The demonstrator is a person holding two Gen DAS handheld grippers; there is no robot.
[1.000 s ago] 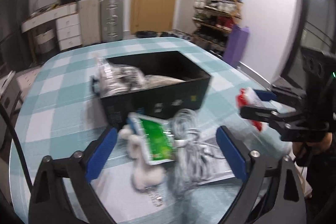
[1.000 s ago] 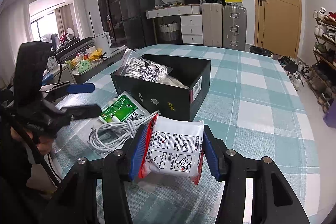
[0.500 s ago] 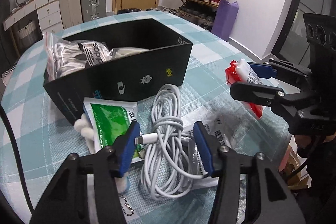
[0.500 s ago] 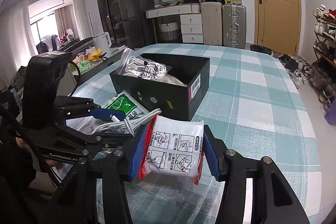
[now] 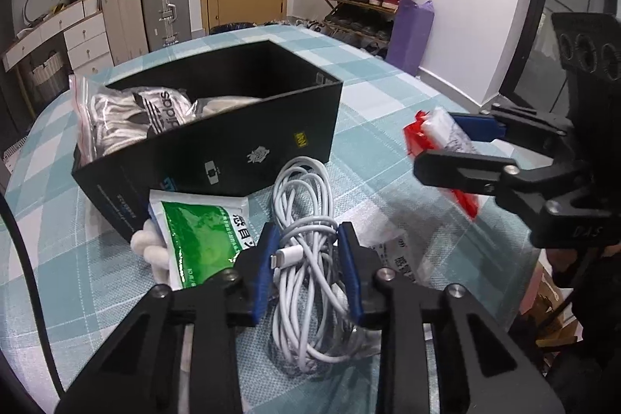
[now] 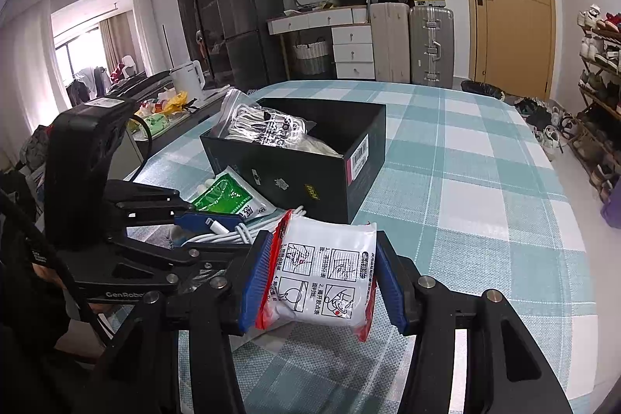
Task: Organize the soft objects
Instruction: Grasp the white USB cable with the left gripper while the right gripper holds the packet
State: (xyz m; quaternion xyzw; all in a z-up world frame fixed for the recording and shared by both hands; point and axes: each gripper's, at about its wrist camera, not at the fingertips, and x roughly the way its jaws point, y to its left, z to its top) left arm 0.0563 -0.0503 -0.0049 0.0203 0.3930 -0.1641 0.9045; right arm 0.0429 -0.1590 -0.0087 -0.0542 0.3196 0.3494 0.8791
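My left gripper (image 5: 306,255) is shut on the coiled white cable (image 5: 306,216), which lies on the table in front of the black box (image 5: 233,150). My right gripper (image 6: 322,274) is shut on a white and red packet (image 6: 330,270) and holds it above the table, right of the cable; the packet also shows in the left wrist view (image 5: 438,138). The black box (image 6: 310,161) holds a bagged white item (image 5: 128,119). A green and white packet (image 5: 198,235) lies beside the cable, against the box.
A flat clear packet (image 5: 403,258) lies under the cable's right side. White fluffy pieces (image 5: 153,251) lie under the green packet. The checked tablecloth (image 6: 485,181) stretches to the right of the box. A counter with a kettle (image 6: 186,80) stands at left.
My left gripper has moved forward onto the cable and closed from wide open to shut on it. My right gripper has kept the packet still.
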